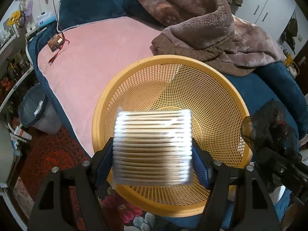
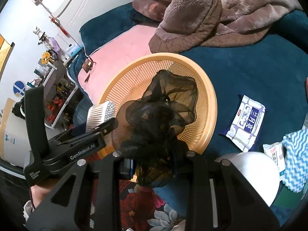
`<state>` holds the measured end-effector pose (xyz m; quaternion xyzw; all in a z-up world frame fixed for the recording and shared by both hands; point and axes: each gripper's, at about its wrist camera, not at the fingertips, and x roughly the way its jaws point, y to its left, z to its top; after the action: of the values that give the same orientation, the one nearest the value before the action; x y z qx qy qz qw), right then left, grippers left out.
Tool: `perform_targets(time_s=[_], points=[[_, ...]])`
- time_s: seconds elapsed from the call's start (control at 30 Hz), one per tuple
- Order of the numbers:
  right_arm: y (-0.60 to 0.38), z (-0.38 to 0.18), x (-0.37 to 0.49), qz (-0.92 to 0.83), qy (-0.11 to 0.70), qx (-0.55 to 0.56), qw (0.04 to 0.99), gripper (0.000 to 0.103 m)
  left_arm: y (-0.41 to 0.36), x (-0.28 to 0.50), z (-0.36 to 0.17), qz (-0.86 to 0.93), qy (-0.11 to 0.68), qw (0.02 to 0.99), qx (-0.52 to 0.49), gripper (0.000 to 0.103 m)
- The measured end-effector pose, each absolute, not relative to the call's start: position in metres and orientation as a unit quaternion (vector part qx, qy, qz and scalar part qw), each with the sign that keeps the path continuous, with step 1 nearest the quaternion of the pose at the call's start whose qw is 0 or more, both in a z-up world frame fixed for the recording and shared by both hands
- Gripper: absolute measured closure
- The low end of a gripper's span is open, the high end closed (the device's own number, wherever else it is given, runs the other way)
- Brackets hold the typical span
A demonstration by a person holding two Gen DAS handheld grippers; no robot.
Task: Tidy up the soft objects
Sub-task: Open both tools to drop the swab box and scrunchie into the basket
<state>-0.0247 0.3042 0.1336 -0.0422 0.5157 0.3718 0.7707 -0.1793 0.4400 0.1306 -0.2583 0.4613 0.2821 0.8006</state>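
A round orange mesh basket (image 1: 221, 88) sits on the bed near its front edge; it also shows in the right wrist view (image 2: 209, 96). My left gripper (image 1: 153, 154) is shut on a clear pack of cotton swabs (image 1: 153, 148) and holds it above the basket's near rim. The pack also shows in the right wrist view (image 2: 100, 115). My right gripper (image 2: 154, 165) is shut on a bunch of black sheer mesh fabric (image 2: 161, 113), held over the basket's near side. The fabric shows at the right of the left wrist view (image 1: 269, 127).
A brown fleece blanket (image 1: 202, 23) is heaped behind the basket on the pink (image 1: 96, 57) and blue bedding. A tissue packet (image 2: 246, 121), a blue-white cloth (image 2: 296, 159) and a white round object (image 2: 256, 171) lie right of the basket. A bin (image 1: 36, 107) stands left of the bed.
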Motion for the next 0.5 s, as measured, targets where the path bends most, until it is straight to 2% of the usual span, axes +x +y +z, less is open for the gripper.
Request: perform_targets(time_s=[0.13, 0.2, 0.23, 0.27, 0.37, 0.5], points=[[0.309, 0.134, -0.025, 0.381, 0.511, -0.041, 0.77, 0.072, 0.441, -0.18, 0.131, 0.28, 0.46, 0.802, -0.259, 0.029], [0.312, 0.136, -0.026, 0.395, 0.505, -0.036, 0.767, 0.066, 0.443, -0.182, 0.132, 0.28, 0.454, 0.804, -0.262, 0.028], [0.314, 0.136, -0.025, 0.399, 0.505, -0.035, 0.764, 0.051, 0.445, -0.183, 0.133, 0.282, 0.451, 0.805, -0.263, 0.026], [0.314, 0.135, -0.025, 0.4, 0.506, -0.033, 0.764, 0.033, 0.446, -0.184, 0.133, 0.284, 0.449, 0.805, -0.264, 0.019], [0.313, 0.139, -0.025, 0.407, 0.49, -0.013, 0.771, 0.002, 0.449, -0.187, 0.139, 0.283, 0.44, 0.809, -0.268, 0.004], [0.312, 0.142, -0.023, 0.404, 0.488, -0.003, 0.774, 0.001, 0.45, -0.19, 0.147, 0.285, 0.437, 0.811, -0.264, 0.002]])
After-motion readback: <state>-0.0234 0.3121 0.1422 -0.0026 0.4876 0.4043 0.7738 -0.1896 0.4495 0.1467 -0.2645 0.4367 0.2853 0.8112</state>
